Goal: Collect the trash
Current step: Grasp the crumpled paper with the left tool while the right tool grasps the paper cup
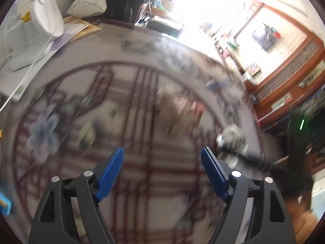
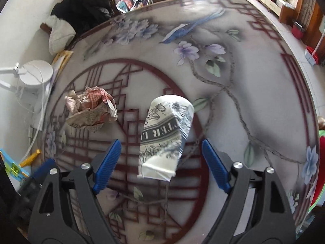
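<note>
A squashed white paper cup [image 2: 164, 138] with black print lies on its side on the flower-patterned table [image 2: 254, 93]. My right gripper [image 2: 160, 142] hovers over it, open; the cup's near end sits between the blue pads [image 2: 107, 162] with a gap on each side. A crumpled wad of printed paper [image 2: 91, 109] lies to the cup's left. The left wrist view is blurred. There my left gripper [image 1: 162, 150] stands open and empty above the table, with the paper wad [image 1: 178, 111] ahead of it and the cup [image 1: 233, 138] to its right.
A white desk lamp [image 2: 34, 73] with its cord stands at the table's left edge, beside a picture book [image 2: 61, 59]. A cushion [image 2: 59, 34] and dark clothing [image 2: 85, 6] lie on a chair behind. A red bin [image 2: 297, 29] stands on the floor at far right.
</note>
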The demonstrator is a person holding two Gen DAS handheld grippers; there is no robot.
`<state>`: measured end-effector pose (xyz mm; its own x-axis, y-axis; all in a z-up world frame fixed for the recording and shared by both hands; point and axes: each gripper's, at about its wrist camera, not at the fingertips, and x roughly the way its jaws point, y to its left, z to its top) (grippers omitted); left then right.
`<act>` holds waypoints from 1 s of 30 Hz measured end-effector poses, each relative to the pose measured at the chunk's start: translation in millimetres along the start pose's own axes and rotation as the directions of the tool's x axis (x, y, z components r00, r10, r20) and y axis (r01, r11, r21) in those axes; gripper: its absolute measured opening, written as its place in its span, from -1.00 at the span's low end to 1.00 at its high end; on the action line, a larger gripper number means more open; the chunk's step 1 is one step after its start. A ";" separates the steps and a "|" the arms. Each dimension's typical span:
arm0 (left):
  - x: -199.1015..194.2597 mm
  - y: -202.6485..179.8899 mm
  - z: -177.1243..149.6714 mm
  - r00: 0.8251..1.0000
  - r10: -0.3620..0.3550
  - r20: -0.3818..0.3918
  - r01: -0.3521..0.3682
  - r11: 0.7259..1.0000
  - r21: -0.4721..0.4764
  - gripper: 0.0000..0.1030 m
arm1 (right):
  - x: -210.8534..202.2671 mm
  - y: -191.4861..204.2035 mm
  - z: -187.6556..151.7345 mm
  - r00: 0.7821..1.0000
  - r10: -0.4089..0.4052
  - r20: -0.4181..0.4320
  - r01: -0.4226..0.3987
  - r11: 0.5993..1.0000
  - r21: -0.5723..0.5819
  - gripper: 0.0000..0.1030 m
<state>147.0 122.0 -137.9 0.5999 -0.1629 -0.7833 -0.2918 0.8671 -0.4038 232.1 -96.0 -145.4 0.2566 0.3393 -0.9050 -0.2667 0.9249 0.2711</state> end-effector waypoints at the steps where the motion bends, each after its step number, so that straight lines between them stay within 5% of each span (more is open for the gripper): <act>1: 7.8 -5.3 9.8 1.000 -0.010 0.011 0.010 1.000 0.005 0.53 | 3.9 1.9 -0.6 1.000 -0.005 -0.012 0.005 1.000 -0.017 0.25; 2: 13.8 -7.9 15.7 1.000 -0.009 0.015 0.009 1.000 0.013 0.53 | 6.8 2.8 -1.5 1.000 0.001 -0.024 -0.002 1.000 -0.026 -0.14; 3: 19.8 -12.2 20.7 1.000 -0.011 0.016 0.011 1.000 0.023 0.54 | 7.5 1.9 -2.9 0.999 0.026 -0.032 -0.026 0.999 -0.023 -0.26; 13: 82.9 -34.1 51.4 1.000 0.021 -0.022 -0.020 0.998 0.060 0.53 | -48.4 -6.1 -40.3 0.995 0.092 0.049 -0.088 0.993 -0.082 -0.27; 16: 91.0 -35.3 48.6 0.998 0.024 -0.052 -0.020 0.997 0.081 0.10 | -55.4 -11.8 -47.4 0.993 0.107 0.057 -0.105 0.994 -0.042 -0.27; 20: 79.6 -30.4 44.4 0.999 -0.005 -0.048 0.008 0.998 0.062 -0.15 | -67.4 -19.3 -59.8 0.992 0.102 0.077 -0.101 0.995 -0.017 -0.27; 30: 6.5 -33.6 -8.2 1.000 -0.009 -0.026 0.011 0.998 0.068 -0.20 | -91.7 -16.3 -83.9 0.988 0.110 0.107 -0.110 0.994 -0.006 -0.27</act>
<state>154.6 87.9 -133.3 0.5829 -0.1833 -0.7916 -0.2334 0.8954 -0.3793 135.0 -156.7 -94.3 0.3238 0.4552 -0.8294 -0.2986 0.8810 0.3670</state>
